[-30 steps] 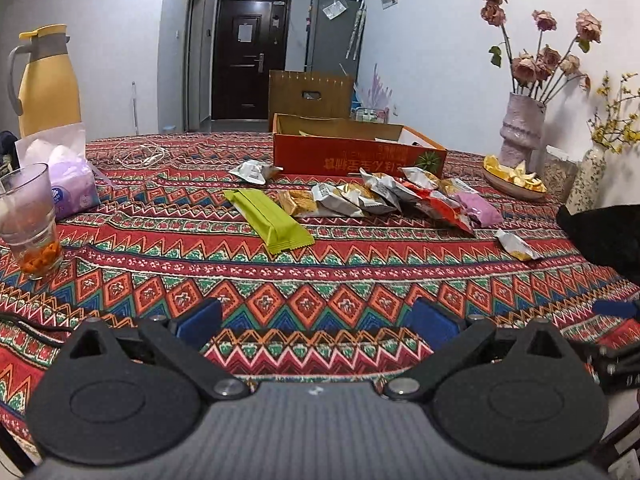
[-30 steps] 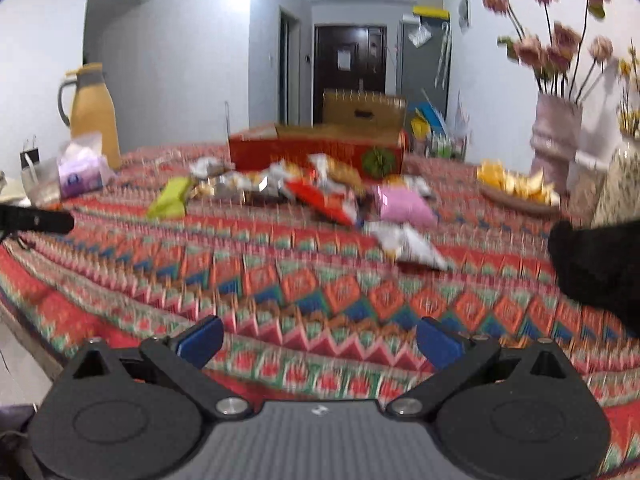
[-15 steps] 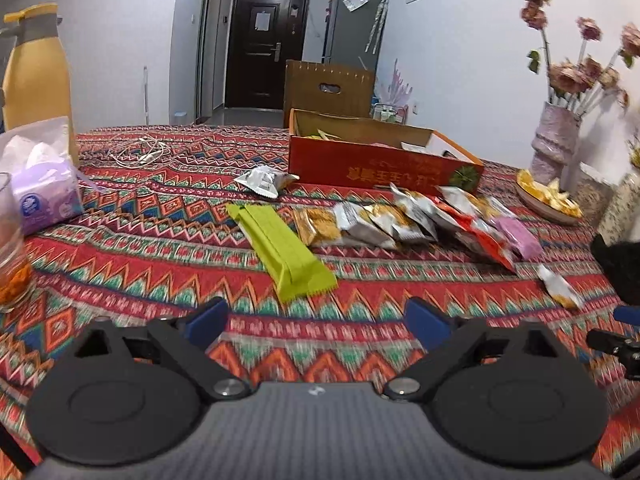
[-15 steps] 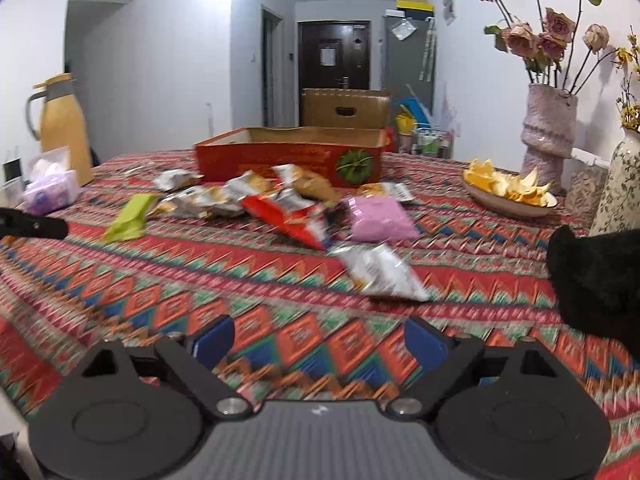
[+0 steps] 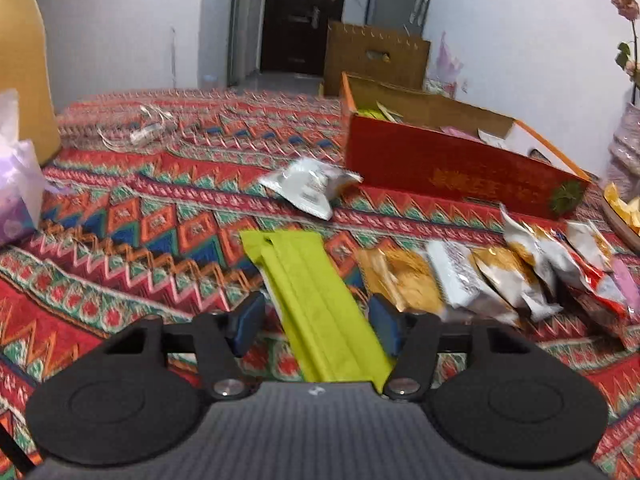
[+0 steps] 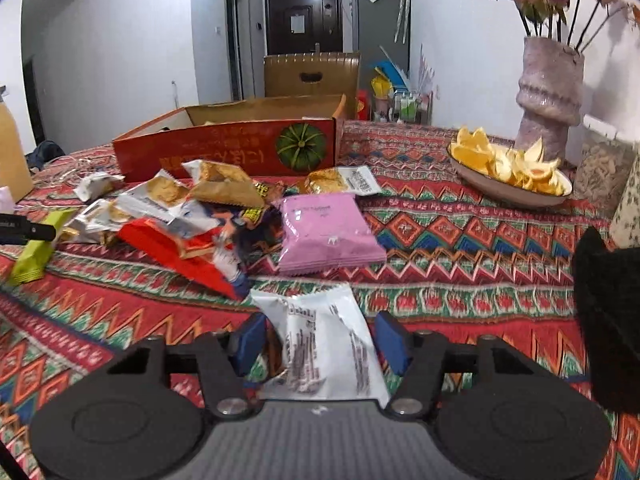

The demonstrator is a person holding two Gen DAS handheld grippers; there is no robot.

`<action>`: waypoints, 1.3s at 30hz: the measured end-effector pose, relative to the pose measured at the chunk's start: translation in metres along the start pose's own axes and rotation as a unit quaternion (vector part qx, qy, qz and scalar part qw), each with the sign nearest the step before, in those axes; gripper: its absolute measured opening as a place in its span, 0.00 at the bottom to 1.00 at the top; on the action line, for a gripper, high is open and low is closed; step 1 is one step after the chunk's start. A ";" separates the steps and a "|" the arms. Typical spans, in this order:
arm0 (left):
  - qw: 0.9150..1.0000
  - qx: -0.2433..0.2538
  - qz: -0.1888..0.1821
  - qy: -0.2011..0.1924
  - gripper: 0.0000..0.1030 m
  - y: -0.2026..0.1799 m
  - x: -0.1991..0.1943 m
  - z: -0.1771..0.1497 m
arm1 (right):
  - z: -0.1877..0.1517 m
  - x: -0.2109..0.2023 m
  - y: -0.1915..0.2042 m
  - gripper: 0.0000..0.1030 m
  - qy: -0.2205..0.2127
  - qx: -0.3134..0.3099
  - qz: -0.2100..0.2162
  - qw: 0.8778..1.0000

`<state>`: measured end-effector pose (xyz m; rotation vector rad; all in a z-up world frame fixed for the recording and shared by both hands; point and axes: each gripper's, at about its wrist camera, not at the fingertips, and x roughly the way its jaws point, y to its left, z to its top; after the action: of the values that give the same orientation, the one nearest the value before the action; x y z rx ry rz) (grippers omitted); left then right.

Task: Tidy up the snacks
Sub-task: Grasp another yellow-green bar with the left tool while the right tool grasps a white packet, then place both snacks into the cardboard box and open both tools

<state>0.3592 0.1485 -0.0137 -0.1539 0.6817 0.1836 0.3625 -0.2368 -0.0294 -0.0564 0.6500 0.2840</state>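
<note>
My left gripper (image 5: 316,326) is open, its blue pads on either side of a long green snack pack (image 5: 316,300) lying on the patterned tablecloth. My right gripper (image 6: 320,342) is open around a white snack packet (image 6: 324,344). A pink packet (image 6: 326,232), a red packet (image 6: 180,256) and several gold and silver packets (image 6: 192,196) lie in a heap before the open red cardboard box (image 6: 228,148). The box also shows in the left wrist view (image 5: 460,168), with a white packet (image 5: 308,186) beside it.
A dish of orange peel (image 6: 508,176) and a vase of dried roses (image 6: 548,92) stand at the right. A dark object (image 6: 608,312) sits at the right edge. A tissue pack (image 5: 16,192) and a yellow jug (image 5: 24,60) stand at the left.
Both grippers have moved forward and down over the table. The left now straddles the green pack and the right straddles the white packet. Both jaws have narrowed but stay open.
</note>
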 end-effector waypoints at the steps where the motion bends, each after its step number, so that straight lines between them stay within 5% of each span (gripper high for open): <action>1: 1.000 0.006 0.003 -0.003 0.49 0.000 0.001 -0.001 | 0.000 0.001 0.001 0.55 0.000 -0.001 0.001 1.000; 7: 0.999 0.036 0.001 -0.007 0.33 -0.011 -0.010 -0.007 | 0.001 -0.002 0.005 0.42 0.001 -0.008 0.007 1.000; 19: 0.999 0.017 -0.048 -0.017 0.33 -0.008 -0.115 -0.053 | -0.024 -0.054 0.033 0.39 0.000 -0.013 0.022 1.000; 27: 0.997 0.022 -0.060 -0.039 0.33 -0.012 -0.148 -0.061 | -0.035 -0.089 0.044 0.39 -0.020 -0.013 0.033 0.999; 33: 0.995 0.020 -0.079 -0.050 0.33 -0.015 -0.145 -0.040 | -0.029 -0.094 0.043 0.39 -0.033 -0.005 0.045 0.998; 39: 0.989 0.001 -0.129 -0.066 0.33 -0.020 -0.118 0.037 | 0.021 -0.082 0.039 0.39 -0.062 -0.023 0.079 0.995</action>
<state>0.2963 0.1220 0.0913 -0.2248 0.5246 -0.0544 0.3018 -0.2162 0.0383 -0.0323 0.5255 0.4514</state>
